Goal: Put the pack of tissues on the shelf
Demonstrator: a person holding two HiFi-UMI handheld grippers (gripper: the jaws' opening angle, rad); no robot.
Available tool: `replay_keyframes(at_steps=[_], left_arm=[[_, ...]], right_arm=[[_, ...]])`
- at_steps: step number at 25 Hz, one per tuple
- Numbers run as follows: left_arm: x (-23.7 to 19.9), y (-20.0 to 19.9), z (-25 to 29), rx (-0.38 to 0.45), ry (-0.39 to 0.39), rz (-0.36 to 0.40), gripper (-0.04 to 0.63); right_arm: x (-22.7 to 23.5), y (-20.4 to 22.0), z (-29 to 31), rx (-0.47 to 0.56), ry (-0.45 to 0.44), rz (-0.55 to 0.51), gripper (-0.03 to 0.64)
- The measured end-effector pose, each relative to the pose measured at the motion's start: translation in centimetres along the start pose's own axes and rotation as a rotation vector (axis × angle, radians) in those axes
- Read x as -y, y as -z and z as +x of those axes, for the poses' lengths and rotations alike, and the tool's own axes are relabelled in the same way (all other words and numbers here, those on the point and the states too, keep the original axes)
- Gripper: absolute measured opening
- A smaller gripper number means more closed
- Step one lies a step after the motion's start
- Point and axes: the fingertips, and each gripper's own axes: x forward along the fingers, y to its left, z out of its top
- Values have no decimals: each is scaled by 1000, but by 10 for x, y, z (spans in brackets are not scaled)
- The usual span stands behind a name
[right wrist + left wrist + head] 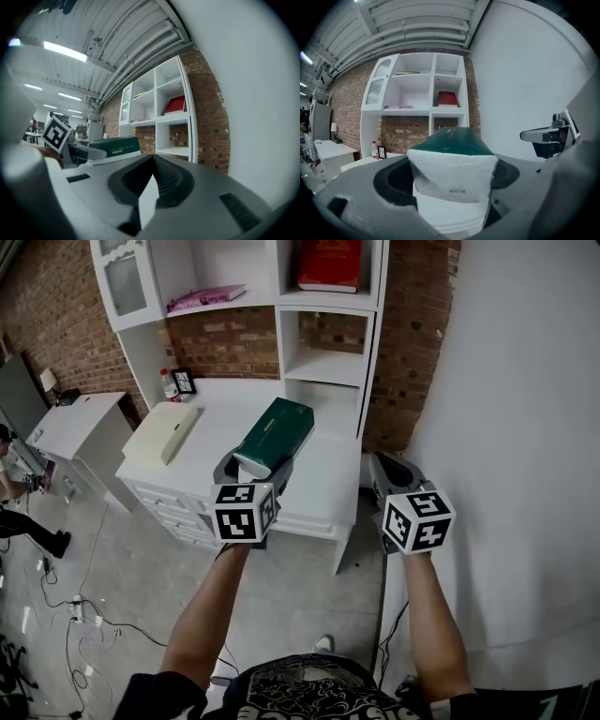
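Note:
My left gripper [255, 465] is shut on the near end of a dark green pack of tissues [275, 435] with white ends, held in the air over the white desk [234, 442]. In the left gripper view the pack of tissues [452, 178] fills the gap between the jaws, pointing at the white shelf unit [418, 93]. My right gripper [392, 472] hangs to the right of the desk by the white wall, its jaws closed together with nothing held. From the right gripper view the pack of tissues [115, 146] shows at the left.
The shelf unit [323, 367] holds a red book [329, 263], a pink book [206, 298] and an open lower cubby. A cream box [162, 432], a bottle [170, 385] and a small frame [185, 381] sit on the desk. A white wall [525, 427] stands at the right.

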Motion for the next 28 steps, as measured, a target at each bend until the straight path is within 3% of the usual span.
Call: replay_keyframes(at_steps=[17, 28], left_arm=[[22, -13, 63, 5, -27, 14, 442], [3, -21, 120, 24, -25, 17, 442]], right_arm=[[51, 1, 30, 8, -42, -14, 5], [72, 5, 81, 8, -47, -28, 5]])
